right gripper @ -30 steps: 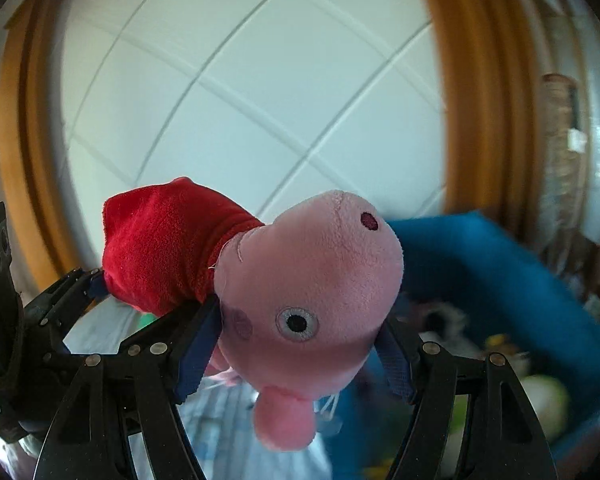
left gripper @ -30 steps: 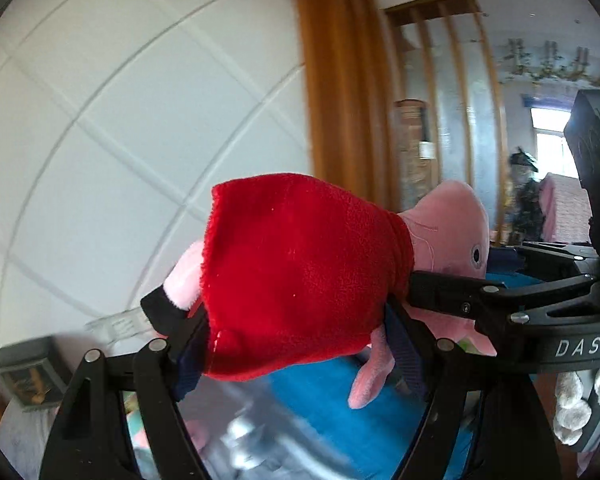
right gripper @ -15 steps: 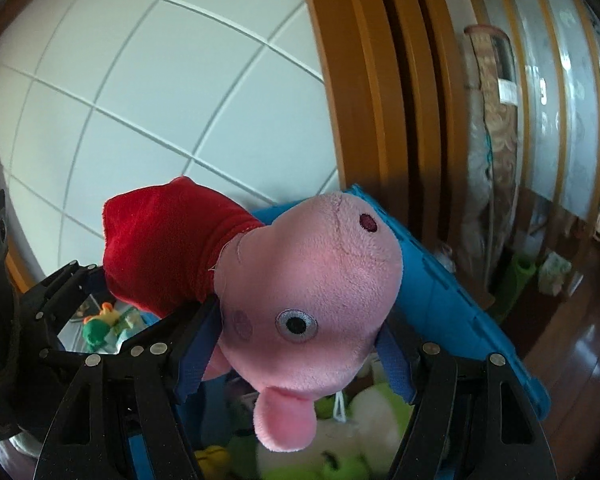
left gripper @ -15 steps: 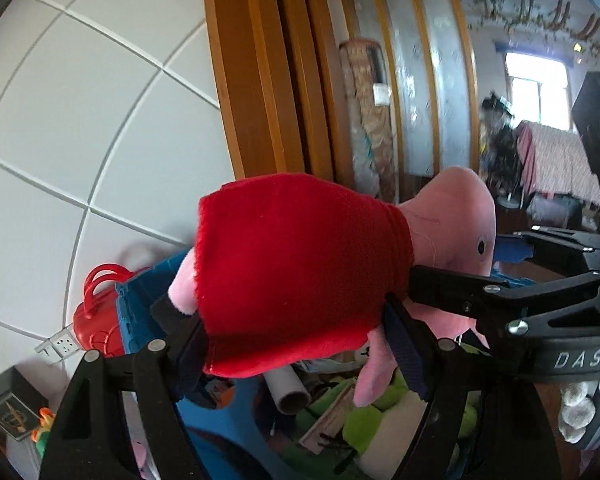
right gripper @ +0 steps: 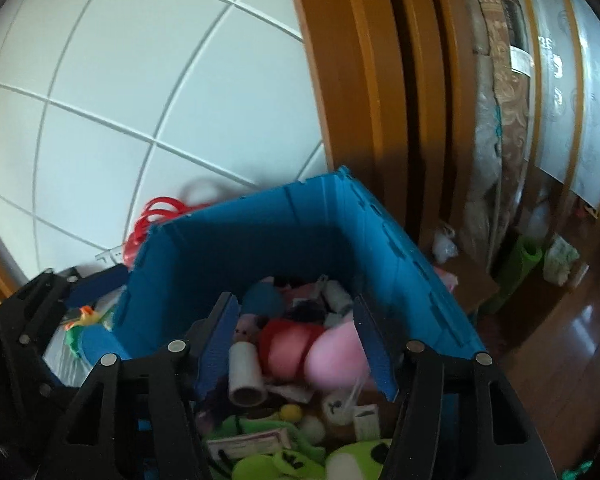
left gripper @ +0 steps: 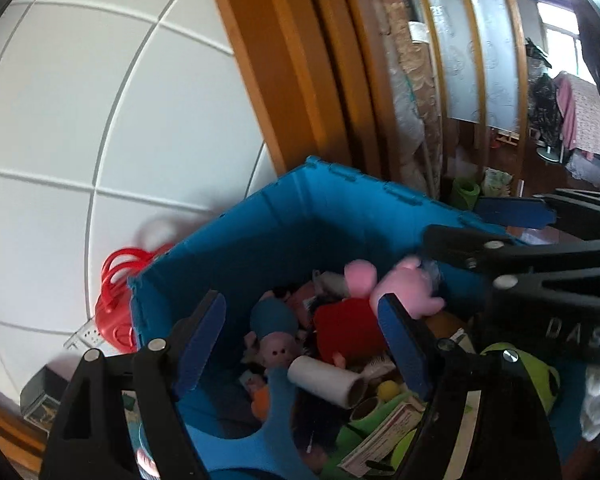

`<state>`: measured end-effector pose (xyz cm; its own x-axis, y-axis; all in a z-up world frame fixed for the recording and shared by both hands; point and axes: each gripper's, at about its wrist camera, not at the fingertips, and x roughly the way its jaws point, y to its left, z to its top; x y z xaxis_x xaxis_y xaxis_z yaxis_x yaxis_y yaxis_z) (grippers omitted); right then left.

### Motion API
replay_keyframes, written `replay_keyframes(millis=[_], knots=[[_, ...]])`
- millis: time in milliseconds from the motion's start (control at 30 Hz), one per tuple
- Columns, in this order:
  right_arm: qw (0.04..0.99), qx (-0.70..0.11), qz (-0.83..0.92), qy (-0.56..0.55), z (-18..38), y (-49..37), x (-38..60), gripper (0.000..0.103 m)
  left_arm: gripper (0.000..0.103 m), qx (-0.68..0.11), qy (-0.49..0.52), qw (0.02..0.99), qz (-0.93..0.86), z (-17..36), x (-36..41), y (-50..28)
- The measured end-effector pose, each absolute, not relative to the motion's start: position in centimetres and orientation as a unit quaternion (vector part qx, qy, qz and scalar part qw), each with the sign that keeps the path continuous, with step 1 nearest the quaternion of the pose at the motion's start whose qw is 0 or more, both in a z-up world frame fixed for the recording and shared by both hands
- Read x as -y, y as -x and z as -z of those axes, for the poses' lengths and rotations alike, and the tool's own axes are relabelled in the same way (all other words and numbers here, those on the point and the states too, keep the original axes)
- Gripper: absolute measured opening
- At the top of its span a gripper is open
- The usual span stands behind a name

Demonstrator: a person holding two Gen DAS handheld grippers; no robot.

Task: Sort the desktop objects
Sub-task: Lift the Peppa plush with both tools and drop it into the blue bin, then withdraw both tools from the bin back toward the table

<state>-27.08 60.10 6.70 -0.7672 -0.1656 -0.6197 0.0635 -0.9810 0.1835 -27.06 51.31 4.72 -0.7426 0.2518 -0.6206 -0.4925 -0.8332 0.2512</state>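
Surroundings: white tiled wall, wooden door frame, red basket behind blue bin. Bin contents: pig plush, paper roll, toys. My left tongs open, empty; right tongs just narrowed, gripping nothing.

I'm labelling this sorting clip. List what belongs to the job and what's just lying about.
Job:
- pink pig plush in red dress, lying in the bin
- blue toy bin
- left claw, open
- right claw, open

Lying about:
- red basket beside the bin
- rolled mat by the doorframe
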Motion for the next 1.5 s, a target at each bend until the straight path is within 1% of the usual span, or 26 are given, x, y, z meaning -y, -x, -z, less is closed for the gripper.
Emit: replay_keyframes(millis=[133, 233, 300, 367, 433, 467, 500, 600, 667, 833, 1033, 1133, 1267, 1500], knots=[[0.046, 0.063, 0.933, -0.352, -5.6, 27.7, -60.5, 0.061, 0.079, -0.199, 0.303, 0.193, -0.912, -4.5, -50.5, 26.6], [0.036, 0.048, 0.935, -0.349, -5.5, 27.1, -60.3, 0.065, 0.079, -0.189, 0.306, 0.195, -0.912, -4.5, -49.7, 25.5], [0.037, 0.042, 0.939, -0.338, -6.0, 26.0, -60.0, 0.072, 0.079, -0.183, 0.304, 0.201, -0.913, -4.8, -49.1, 24.5], [0.035, 0.029, 0.945, -0.324, -6.7, 24.8, -59.7, 0.074, 0.079, -0.179, 0.292, 0.203, -0.917, -5.2, -48.3, 23.3], [0.032, 0.021, 0.949, -0.314, -7.3, 23.5, -59.4, 0.083, 0.079, -0.173, 0.281, 0.205, -0.921, -5.7, -47.6, 22.2], [0.033, 0.021, 0.95, -0.309, -7.4, 23.0, -59.3, 0.092, 0.08, -0.168, 0.275, 0.205, -0.924, -5.9, -47.2, 21.5], [0.032, 0.018, 0.952, -0.304, -7.6, 22.1, -59.1, 0.096, 0.081, -0.162, 0.268, 0.204, -0.928, -6.2, -46.7, 20.9], [0.041, 0.016, 0.956, -0.292, -8.1, 20.5, -58.3, 0.1, 0.089, -0.14, 0.252, 0.202, -0.936, -6.8, -45.2, 19.2], [0.042, 0.021, 0.958, -0.282, -8.4, 19.2, -58.0, 0.102, 0.09, -0.126, 0.242, 0.195, -0.942, -7.1, -43.8, 18.1], [0.048, 0.021, 0.964, -0.26, -9.3, 16.5, -55.8, 0.102, 0.09, -0.079, 0.218, 0.164, -0.959, -7.8, -39.0, 15.6], [0.099, 0.019, 0.963, -0.248, -9.1, 14.3, -50.7, 0.102, 0.09, -0.052, 0.194, 0.106, -0.974, -7.2, -32.1, 12.9], [0.126, 0.018, 0.962, -0.243, -9.1, 13.5, -47.2, 0.102, 0.09, -0.03, 0.191, 0.082, -0.978, -6.9, -27.9, 11.8], [0.168, 0.011, 0.958, -0.23, -9.3, 12.3, -41.5, 0.103, 0.09, 0.0, 0.211, 0.064, -0.975, -5.9, -21.7, 11.4], [0.25, -0.018, 0.939, -0.236, -8.9, 11.9, -29.9, 0.103, 0.09, -0.005, 0.227, 0.003, -0.974, -3.6, -9.7, 10.7]])
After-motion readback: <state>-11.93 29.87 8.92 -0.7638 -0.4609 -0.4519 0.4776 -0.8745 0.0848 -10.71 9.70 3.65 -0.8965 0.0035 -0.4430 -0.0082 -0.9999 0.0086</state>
